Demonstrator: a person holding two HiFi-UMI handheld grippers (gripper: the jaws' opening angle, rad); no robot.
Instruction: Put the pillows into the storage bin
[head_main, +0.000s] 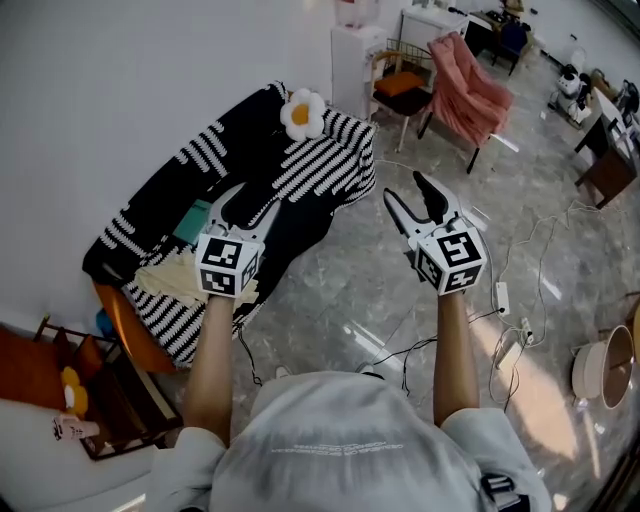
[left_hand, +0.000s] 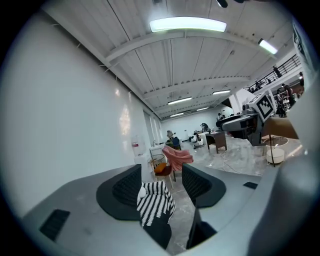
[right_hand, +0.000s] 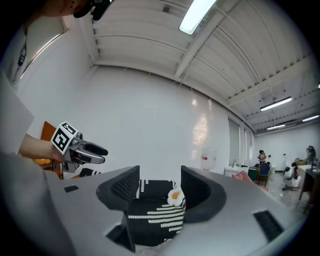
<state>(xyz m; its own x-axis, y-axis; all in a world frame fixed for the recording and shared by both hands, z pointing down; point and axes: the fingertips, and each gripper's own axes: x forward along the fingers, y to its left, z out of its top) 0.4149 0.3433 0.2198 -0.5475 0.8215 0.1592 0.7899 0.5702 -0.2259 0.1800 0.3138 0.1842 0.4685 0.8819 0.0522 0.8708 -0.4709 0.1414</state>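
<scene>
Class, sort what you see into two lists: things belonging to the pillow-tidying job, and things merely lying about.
Job: flower pillow; left gripper; right gripper; round bin, probably.
Lying about: pink chair; orange chair; cables; power strip.

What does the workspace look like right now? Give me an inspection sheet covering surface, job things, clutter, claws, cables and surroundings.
Surface: grey marble floor; sofa under a black-and-white striped blanket.
Job's things: flower pillow lies at the sofa's far end; no storage bin can be made out.
Clutter: teal item and cream cloth on the sofa.
Grippers: left claw open, empty; right claw open, empty.
Cables: black cable and white power strip on the floor.
Surroundings: pink chair, orange-cushioned chair, white wall.
</scene>
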